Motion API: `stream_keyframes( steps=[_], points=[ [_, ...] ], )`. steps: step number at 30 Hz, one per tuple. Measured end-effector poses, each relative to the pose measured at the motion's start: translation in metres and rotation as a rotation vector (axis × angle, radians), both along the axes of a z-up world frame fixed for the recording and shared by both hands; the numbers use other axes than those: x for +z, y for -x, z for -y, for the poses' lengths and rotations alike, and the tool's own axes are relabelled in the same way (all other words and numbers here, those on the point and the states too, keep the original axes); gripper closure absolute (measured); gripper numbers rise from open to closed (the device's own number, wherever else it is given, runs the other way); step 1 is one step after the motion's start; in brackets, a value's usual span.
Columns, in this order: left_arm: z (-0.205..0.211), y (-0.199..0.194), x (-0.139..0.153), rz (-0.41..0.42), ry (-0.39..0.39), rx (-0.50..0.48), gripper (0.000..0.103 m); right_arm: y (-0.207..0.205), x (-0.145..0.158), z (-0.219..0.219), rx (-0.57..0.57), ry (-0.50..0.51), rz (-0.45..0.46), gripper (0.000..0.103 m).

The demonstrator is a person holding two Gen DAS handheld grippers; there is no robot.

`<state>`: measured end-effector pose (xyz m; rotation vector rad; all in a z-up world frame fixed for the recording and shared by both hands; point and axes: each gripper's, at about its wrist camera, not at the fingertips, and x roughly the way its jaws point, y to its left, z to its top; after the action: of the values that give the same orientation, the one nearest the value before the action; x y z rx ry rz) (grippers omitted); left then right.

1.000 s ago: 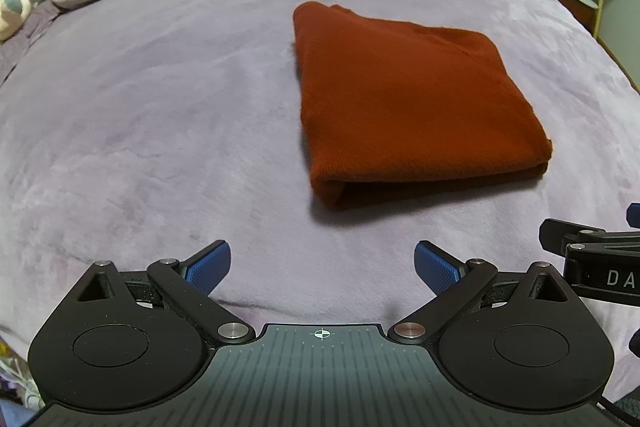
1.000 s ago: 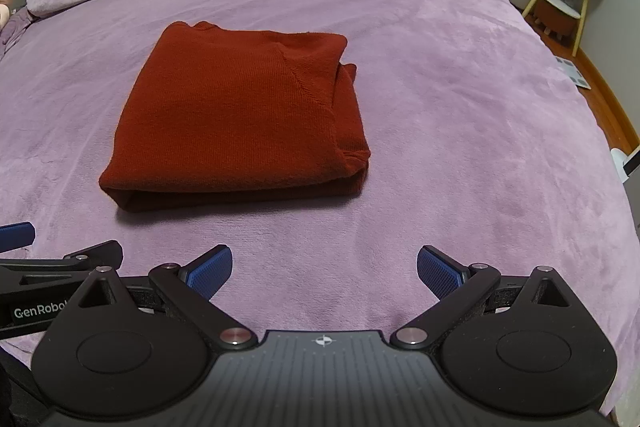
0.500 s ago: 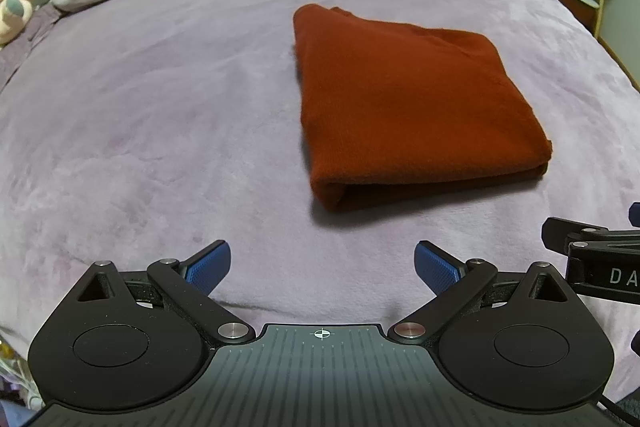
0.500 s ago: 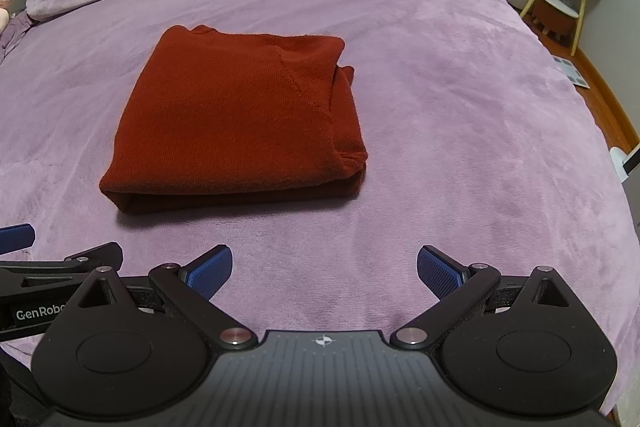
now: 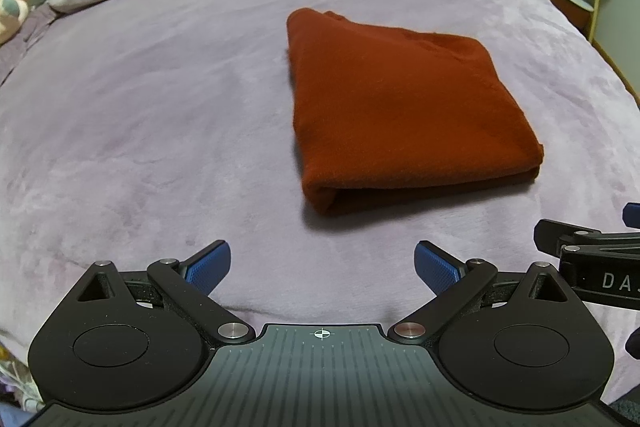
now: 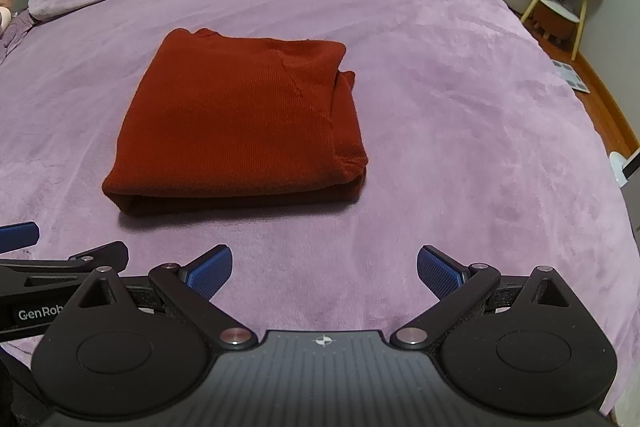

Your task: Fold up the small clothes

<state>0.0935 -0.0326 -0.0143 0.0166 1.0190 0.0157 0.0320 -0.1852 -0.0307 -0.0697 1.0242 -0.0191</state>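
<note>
The rust-red garment (image 6: 240,123) lies folded into a compact rectangle left of centre on the purple bed (image 6: 460,107) — folding looks done — with the left tool (image 5: 322,263) and right tool (image 6: 325,265) both wide and empty, so next likely needs only a tidy or a fresh piece.

The left gripper (image 5: 322,269), a black two-finger tool with blue ribbed pads (image 5: 210,264), holds its jaws spread wide with nothing between them. The right gripper (image 6: 324,271), of the same black build and blue pads (image 6: 439,274), is likewise spread wide and empty. The two sit side by side, level, each showing at the edge of the other's view.
</note>
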Motion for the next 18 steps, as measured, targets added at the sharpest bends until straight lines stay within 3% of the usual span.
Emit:
stream_keyframes(
  steps=[18],
  points=[
    [0.0071, 0.0027, 0.0003, 0.018, -0.056, -0.035, 0.002, -0.0022, 0.0011, -0.0002, -0.005, 0.013, -0.003, 0.004]
  ],
)
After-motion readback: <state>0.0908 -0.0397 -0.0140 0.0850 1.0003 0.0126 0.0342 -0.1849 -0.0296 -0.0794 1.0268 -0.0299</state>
